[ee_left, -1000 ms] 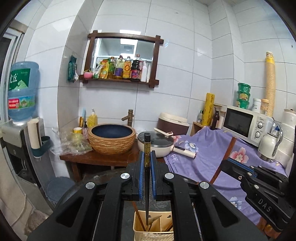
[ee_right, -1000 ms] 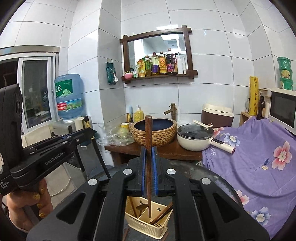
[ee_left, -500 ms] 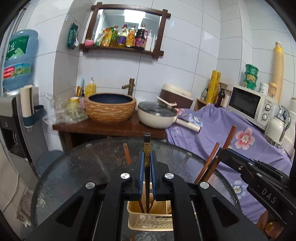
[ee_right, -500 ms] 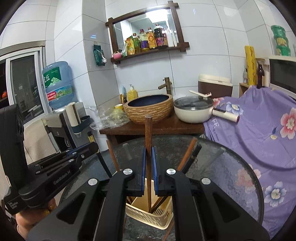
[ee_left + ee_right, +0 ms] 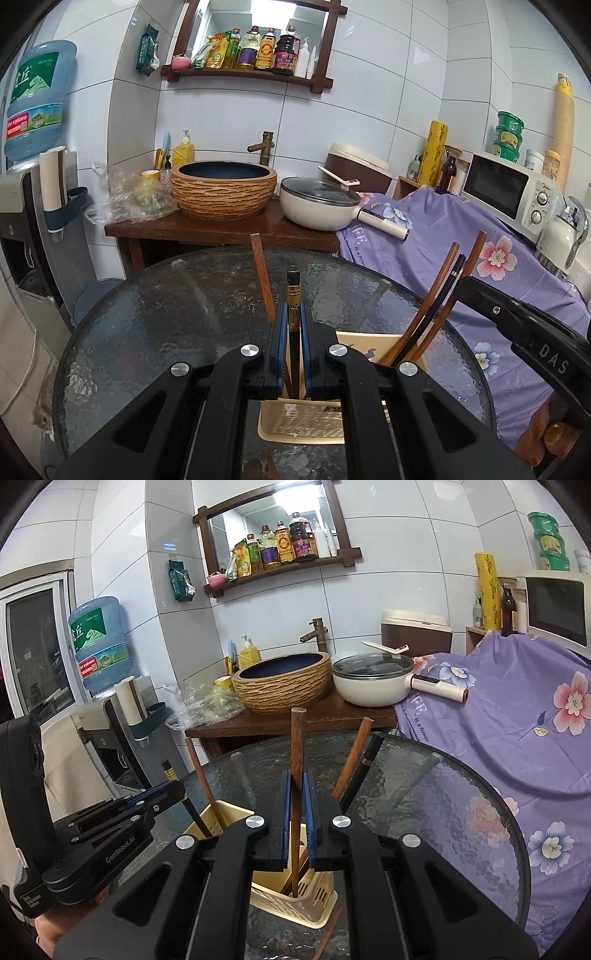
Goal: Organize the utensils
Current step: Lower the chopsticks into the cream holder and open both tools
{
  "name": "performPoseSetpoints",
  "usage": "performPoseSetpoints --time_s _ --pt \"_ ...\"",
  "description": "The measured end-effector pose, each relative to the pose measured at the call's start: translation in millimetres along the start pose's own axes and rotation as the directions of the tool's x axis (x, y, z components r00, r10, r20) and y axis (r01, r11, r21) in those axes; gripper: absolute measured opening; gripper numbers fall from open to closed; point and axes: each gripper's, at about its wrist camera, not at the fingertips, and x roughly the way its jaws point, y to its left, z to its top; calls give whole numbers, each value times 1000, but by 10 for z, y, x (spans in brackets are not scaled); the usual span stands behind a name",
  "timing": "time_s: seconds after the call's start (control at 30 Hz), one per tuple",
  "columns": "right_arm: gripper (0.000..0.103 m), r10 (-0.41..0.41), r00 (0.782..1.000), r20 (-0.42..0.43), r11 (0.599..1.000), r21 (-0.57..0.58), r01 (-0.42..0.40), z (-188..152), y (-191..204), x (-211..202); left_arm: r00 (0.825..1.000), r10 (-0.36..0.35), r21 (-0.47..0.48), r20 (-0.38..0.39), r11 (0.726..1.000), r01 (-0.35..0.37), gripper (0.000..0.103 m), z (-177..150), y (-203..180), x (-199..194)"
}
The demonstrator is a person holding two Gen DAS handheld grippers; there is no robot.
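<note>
A cream plastic utensil basket [image 5: 306,424] [image 5: 295,897] stands on the round glass table [image 5: 147,332]. My left gripper [image 5: 294,325] is shut on a black chopstick with a gold band [image 5: 293,295], held upright with its lower end inside the basket. My right gripper [image 5: 296,797] is shut on a brown wooden chopstick [image 5: 296,738], also upright with its tip in the basket. Other brown and black chopsticks [image 5: 439,295] [image 5: 354,760] lean in the basket. The right gripper body [image 5: 517,332] shows in the left wrist view, and the left gripper body [image 5: 110,830] shows in the right wrist view.
Behind the table stands a wooden counter [image 5: 221,229] with a woven basin [image 5: 225,188] and a white lidded pot [image 5: 321,206]. A purple floral cloth [image 5: 461,240] covers the right side, with a microwave [image 5: 509,188]. A water dispenser [image 5: 29,110] stands left. A chopstick lies on the glass by the basket [image 5: 328,930].
Both grippers have come down towards the table with their chopsticks. The chopstick tips have gone deeper into the basket, which now sits close under both grippers.
</note>
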Motion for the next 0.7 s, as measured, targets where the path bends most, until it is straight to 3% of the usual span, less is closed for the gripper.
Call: performPoseSetpoints --time_s 0.1,0.13,0.17,0.2,0.23,0.27,0.33,0.47,0.57,0.7 --pt "10 -11 1000 -4 1000 7 11 -8 -21 5 1000 -1 -7 -1 1000 1 11 -7 14 -18" --pt "13 -10 1000 -8 1000 14 10 -20 -35 5 1000 2 -3 -1 1000 -2 23 -13 9 -29" --pt "26 -11 1000 -5 1000 17 11 -37 -46 -8 1000 9 4 4 1000 -9 37 -21 5 -51" --pt "50 -21 1000 -1 1000 15 21 -46 -43 -23 1000 13 10 10 1000 -13 44 -27 4 -72" --pt "60 -36 999 12 999 9 36 -67 -43 -59 1000 14 14 21 1000 -14 54 -44 7 -115" --pt "64 -40 999 27 999 8 40 -80 -49 -92 1000 11 15 26 1000 -11 58 -61 12 -148" --pt "64 -46 998 45 999 1 46 -120 -51 -180 1000 7 20 29 1000 -7 63 -103 24 -209" --pt "64 -29 999 18 999 17 29 -279 -106 -303 999 19 15 33 1000 -20 84 -278 113 -372" --pt "64 -33 999 2 999 -7 33 -455 -118 -369 999 36 30 10 999 -36 87 -457 180 -433" --pt "64 -22 995 -92 1000 -23 20 -803 -151 -332 996 59 48 -72 997 -55 88 -737 259 -368"
